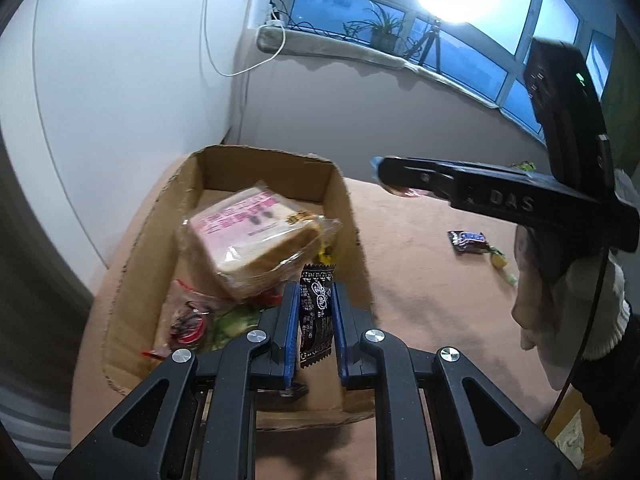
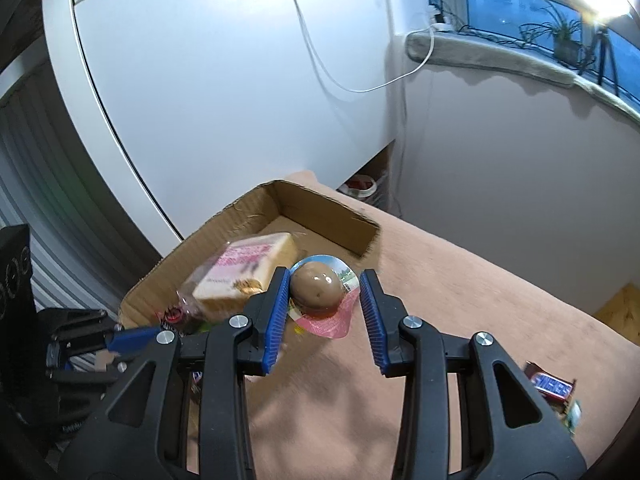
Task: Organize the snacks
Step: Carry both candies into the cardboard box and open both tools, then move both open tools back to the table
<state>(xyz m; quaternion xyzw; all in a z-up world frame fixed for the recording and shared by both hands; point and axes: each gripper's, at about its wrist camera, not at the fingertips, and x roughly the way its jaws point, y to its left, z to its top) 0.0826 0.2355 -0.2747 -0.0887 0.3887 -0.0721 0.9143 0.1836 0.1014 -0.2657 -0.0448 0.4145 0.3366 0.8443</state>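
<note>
My left gripper [image 1: 316, 304] is shut on a small black snack packet [image 1: 316, 312] and holds it upright over the near end of an open cardboard box [image 1: 344, 200]. A wrapped loaf of sliced bread [image 1: 256, 236] with a pink label lies in the box on top of other packets. My right gripper [image 2: 326, 284] is shut on a sealed pack with a brown braised egg [image 2: 316, 288], in the air beside the box [image 2: 328, 204] and near its right wall. The bread [image 2: 248, 264] lies just behind it. My right gripper [image 1: 390, 178] shows side-on, my left gripper [image 2: 120, 340] low at the left.
The box stands on a table under a pinkish-brown cloth [image 2: 460, 280]. A Snickers bar [image 1: 468, 240] [image 2: 554, 388] and a yellow-green sweet [image 1: 500, 260] lie on the cloth to the right. A gloved hand [image 1: 572, 304] holds the right gripper. White wall panels stand behind.
</note>
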